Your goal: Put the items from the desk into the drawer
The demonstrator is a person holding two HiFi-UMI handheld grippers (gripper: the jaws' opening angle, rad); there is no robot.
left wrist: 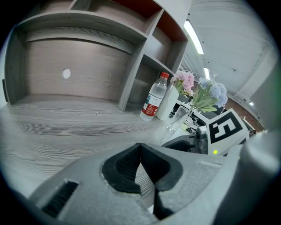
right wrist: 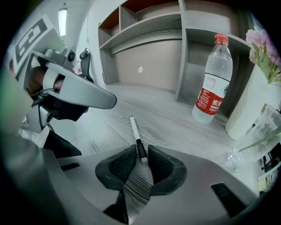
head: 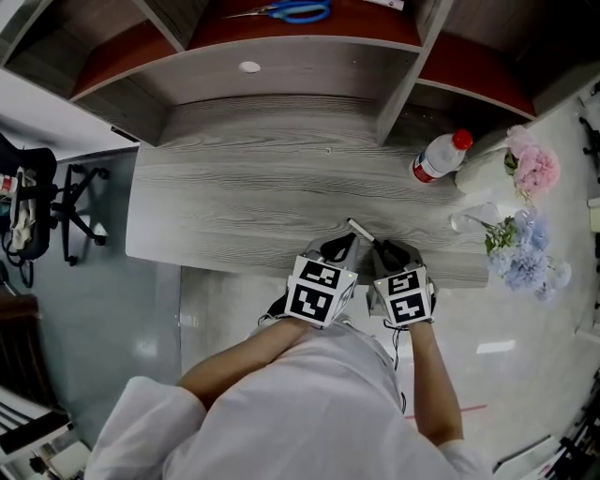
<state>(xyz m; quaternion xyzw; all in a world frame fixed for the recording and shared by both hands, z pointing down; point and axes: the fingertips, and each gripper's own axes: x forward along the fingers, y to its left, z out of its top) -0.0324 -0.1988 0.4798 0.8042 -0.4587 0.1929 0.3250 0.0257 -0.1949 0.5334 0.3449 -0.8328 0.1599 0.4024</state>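
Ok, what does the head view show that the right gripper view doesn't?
Only the head view shows the blue-handled scissors lying on the upper shelf. Only the right gripper view shows the black end of the slim white pen sitting between the jaws of the right gripper. Both show that pen, the clear plastic bottle with the red cap and the pink flowers.

The desk [head: 234, 197] looks like matt grey wood-grain laminate. The water bottle [right wrist: 214, 77] is clear, glossy plastic. The marker pen [right wrist: 134, 129] is smooth white plastic.
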